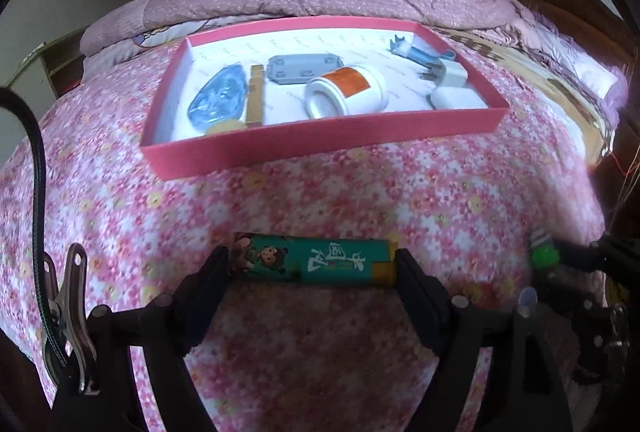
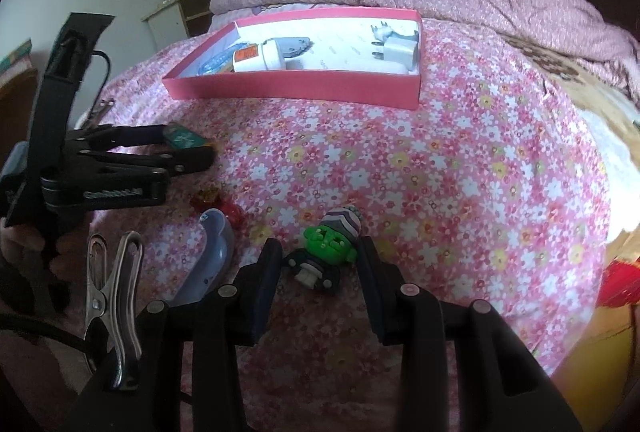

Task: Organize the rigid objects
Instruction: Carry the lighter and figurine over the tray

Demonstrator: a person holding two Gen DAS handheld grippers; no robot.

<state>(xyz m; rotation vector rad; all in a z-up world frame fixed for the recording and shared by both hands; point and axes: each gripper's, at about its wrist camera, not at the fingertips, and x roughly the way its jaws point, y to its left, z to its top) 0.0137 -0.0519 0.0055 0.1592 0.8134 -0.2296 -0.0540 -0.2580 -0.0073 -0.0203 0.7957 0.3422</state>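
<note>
two tools are at work here, and each has its own item. in the left wrist view the left tool (image 1: 314,266) is closed end to end on a teal lighter (image 1: 312,261), one finger at each tip, the lighter lying crosswise above the floral bedspread (image 1: 360,192). ahead sits the pink tray (image 1: 320,144), already holding a blue oval piece (image 1: 218,98), a grey plate (image 1: 304,67), a white and orange cylinder (image 1: 346,92), a white charger (image 1: 450,74) and other small things. judging from this, the carry step is in hand: the lighter is gripped and the next move calls for lifting it over the tray's near wall and setting it down in a bare patch, perhaps the middle right, without knocking the cylinder.

in the right wrist view the right tool (image 2: 320,264) stands wide around a green-faced figure (image 2: 328,252) in a striped hat, lying on the bedspread between the fingers; whether either finger touches it i cannot tell. beside it to the left lie a clear blue curved piece (image 2: 212,256) and a small red item (image 2: 224,210). this tool looks about to close; it needs a squeeze across the figure's body before any lift.
</note>
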